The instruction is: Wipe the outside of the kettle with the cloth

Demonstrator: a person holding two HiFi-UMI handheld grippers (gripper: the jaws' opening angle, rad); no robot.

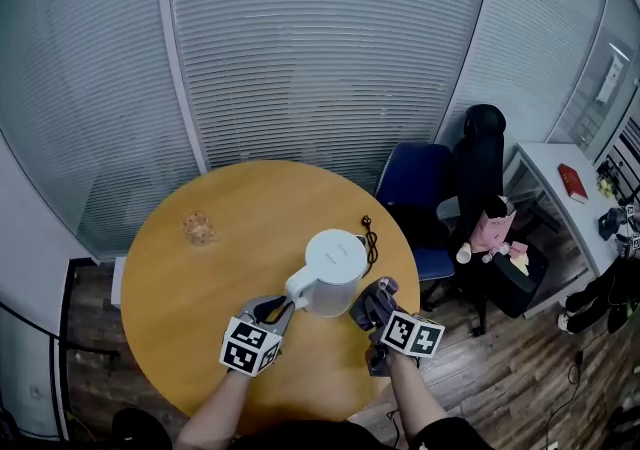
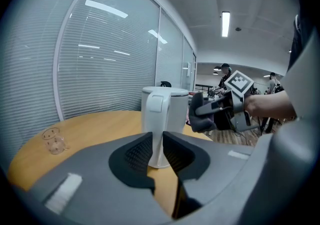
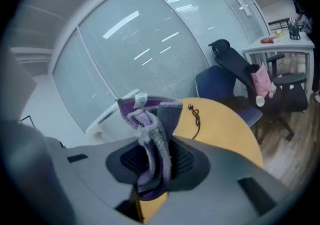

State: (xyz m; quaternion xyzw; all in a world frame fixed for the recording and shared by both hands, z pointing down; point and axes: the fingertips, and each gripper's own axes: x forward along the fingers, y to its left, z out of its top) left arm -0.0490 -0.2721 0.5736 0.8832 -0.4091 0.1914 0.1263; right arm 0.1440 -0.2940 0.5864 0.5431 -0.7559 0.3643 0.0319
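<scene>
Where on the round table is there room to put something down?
Free: the wide bare table between the glass and the kettle, and the left edge nearer the person. Crowded: around the kettle, where the left gripper, the right gripper with the cloth, and the cord sit.

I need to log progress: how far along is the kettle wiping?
Done: the right gripper has the cloth pinched in its jaws, and the left gripper is shut on the kettle handle, steadying it on the table. In hand: the cloth is up beside the kettle's wall; contact is unclear. Left: the wiping itself; no frame shows how much has been covered.
</scene>
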